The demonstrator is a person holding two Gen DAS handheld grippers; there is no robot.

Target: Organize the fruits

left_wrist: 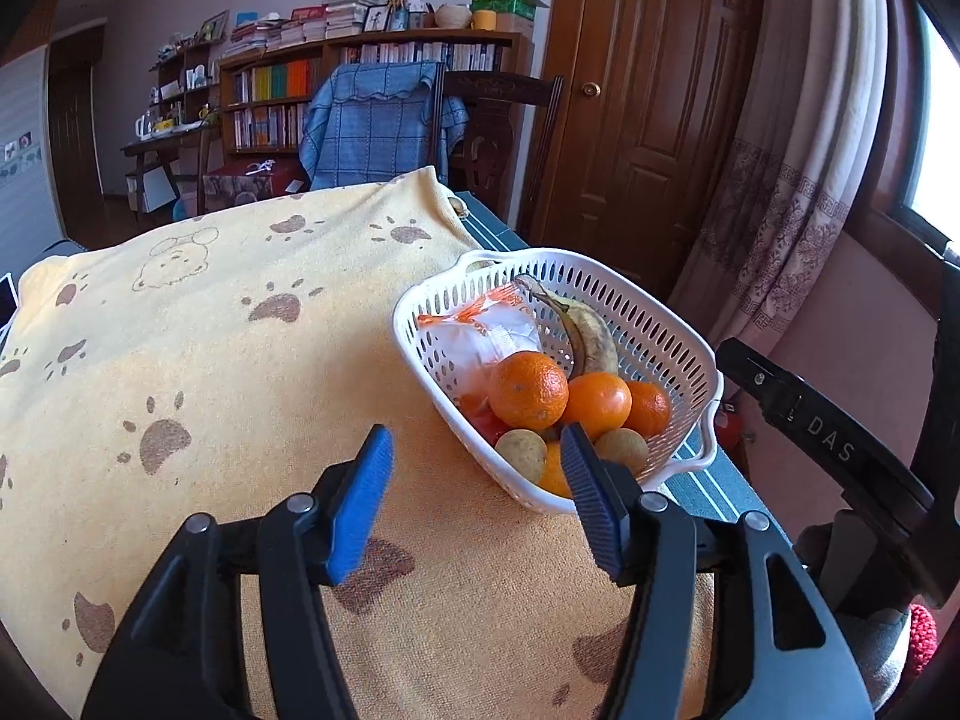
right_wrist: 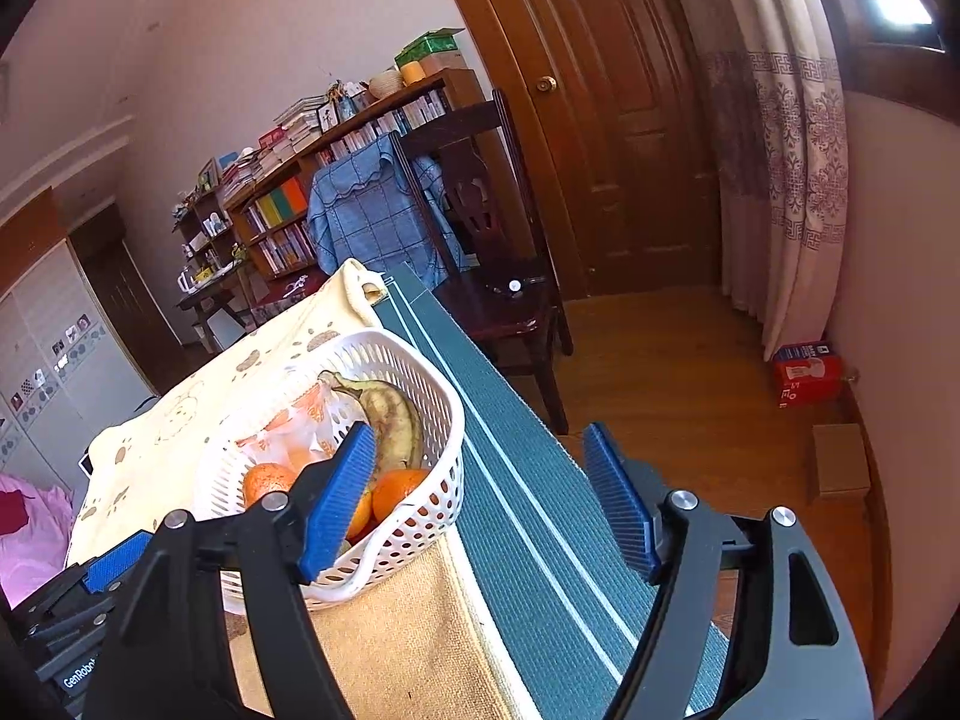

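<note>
A white slotted basket sits at the right edge of the table on a yellow paw-print towel. It holds three oranges, a spotted banana, two small brownish fruits and a plastic bag. My left gripper is open and empty, just in front of the basket's near rim. My right gripper is open and empty over the table's edge, the basket by its left finger. The banana and oranges show there too.
A teal striped cloth runs along the table's right edge. Beyond it stand a dark wooden chair, a door, a curtain and a red box on the floor. Bookshelves line the far wall.
</note>
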